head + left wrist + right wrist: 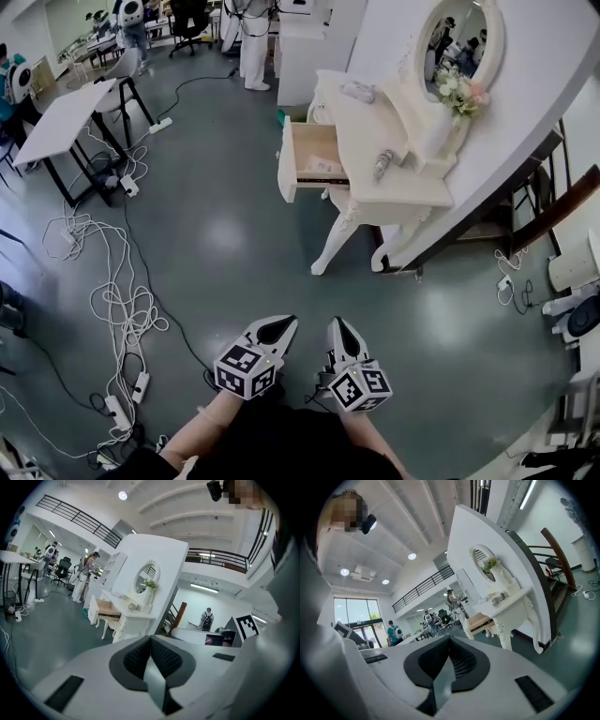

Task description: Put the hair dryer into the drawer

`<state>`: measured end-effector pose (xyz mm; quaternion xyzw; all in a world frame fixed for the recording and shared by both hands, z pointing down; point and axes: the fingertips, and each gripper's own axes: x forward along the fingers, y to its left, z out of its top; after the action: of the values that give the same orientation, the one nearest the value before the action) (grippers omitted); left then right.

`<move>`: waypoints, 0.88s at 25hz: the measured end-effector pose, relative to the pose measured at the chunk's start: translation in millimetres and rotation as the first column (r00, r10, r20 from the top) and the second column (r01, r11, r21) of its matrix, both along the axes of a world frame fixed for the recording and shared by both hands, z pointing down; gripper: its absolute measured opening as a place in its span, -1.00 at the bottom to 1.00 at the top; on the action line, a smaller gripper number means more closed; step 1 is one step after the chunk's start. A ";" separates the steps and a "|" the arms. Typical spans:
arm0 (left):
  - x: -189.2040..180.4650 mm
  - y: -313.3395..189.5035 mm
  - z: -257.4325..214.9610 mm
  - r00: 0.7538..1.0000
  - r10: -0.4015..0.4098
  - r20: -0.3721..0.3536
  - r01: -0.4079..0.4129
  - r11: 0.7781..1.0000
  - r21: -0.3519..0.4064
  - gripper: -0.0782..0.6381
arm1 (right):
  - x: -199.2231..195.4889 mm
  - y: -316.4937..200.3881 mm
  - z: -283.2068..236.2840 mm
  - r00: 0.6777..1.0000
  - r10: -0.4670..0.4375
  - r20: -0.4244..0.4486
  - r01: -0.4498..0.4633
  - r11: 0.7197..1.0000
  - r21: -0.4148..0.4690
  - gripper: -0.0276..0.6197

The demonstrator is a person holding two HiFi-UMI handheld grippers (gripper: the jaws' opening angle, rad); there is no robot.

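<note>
Two grippers: left gripper (277,328) and right gripper (342,335), low and close to the body, side by side.
Jaws: both pressed shut, pad on pad, nothing held in either one.
Floor: grey and bare just ahead, with white cables (112,281) off to the left.
Dressing table (394,192): white, up ahead, well apart from both grippers.
Drawer (314,159): pulled out on the table's left side, wood colour inside, looks ready.
Hair dryer (382,165): likely the small grey thing lying on the table top, near the drawer; too small to be sure.
How it may feel: likely light, hard and a bit smooth, so could slip.
Where to grab: probably the thin handle, not the fat end; a cord, if any, could drag.
First need: likely open jaws and a walk closer.
Mirror (459,37): round, at the back, with flowers (459,89) beside it.
</note>
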<state>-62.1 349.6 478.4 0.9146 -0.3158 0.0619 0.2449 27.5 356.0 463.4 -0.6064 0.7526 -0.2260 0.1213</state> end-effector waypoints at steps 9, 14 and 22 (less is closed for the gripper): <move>-0.9 -39.1 -7.8 0.999 0.027 -0.023 -0.027 0.999 0.024 -0.74 | 2.1 -33.2 -4.1 0.999 0.031 -0.013 -0.031 0.999 0.022 -0.83; -2.0 -54.1 -6.9 0.999 0.035 -0.026 -0.034 0.999 0.029 -0.74 | -2.5 -47.3 -3.5 0.999 0.034 -0.028 -0.033 0.999 0.030 -0.83; -7.5 -59.5 -2.1 0.999 0.046 -0.026 -0.045 0.999 0.014 -0.74 | -4.7 -55.3 0.1 0.998 0.046 -0.044 -0.045 0.999 0.022 -0.83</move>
<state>-69.6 290.1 476.3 0.9238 -0.2921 0.0534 0.2416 22.8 300.7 463.5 -0.6268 0.7436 -0.2018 0.1161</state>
